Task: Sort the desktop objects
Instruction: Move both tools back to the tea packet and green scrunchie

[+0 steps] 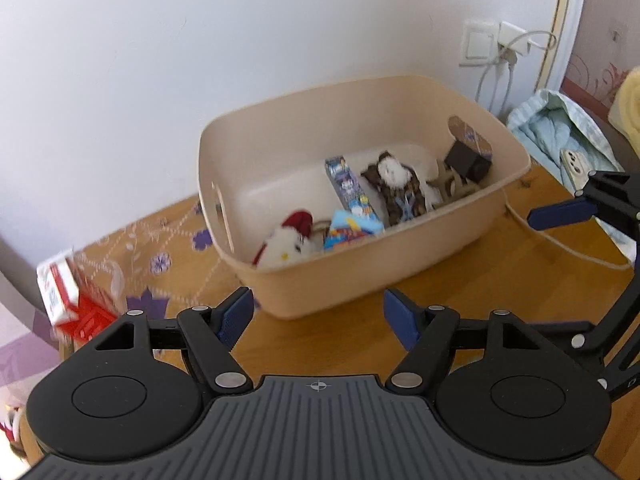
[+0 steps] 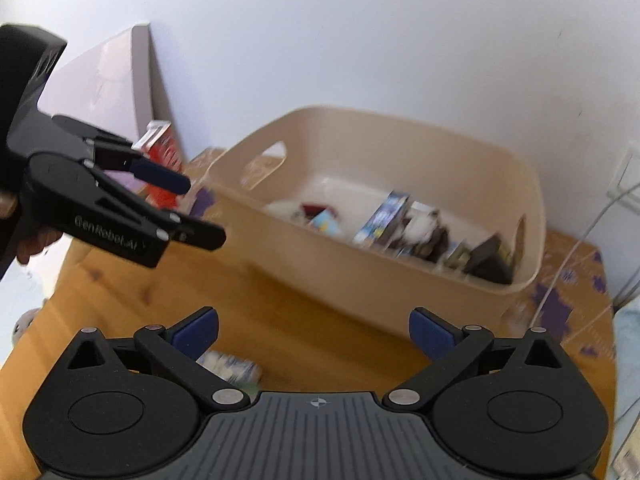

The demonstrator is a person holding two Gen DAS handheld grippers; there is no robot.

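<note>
Beige bin sits on the wooden table near the wall, acting as the collection point: plush cat with red bow, tall blue box, small blue packet, doll in dark clothes and a dark box lie inside on the floor of it, loosely piled, so sorting looks well along

Red and white carton is outside the bin, at the table's left edge on the patterned cloth; a small pale pack lies on the table just under the right tool, blurred. Likely both left to sort

Left gripper: jaws well apart, nothing between the blue pads, hanging just short of the bin's near wall, touching nothing

Right gripper: jaws spread fully wide, empty, also in front of the bin, no contact

Both tools angle down toward the bin, side by side, each visible in the other's view
</note>
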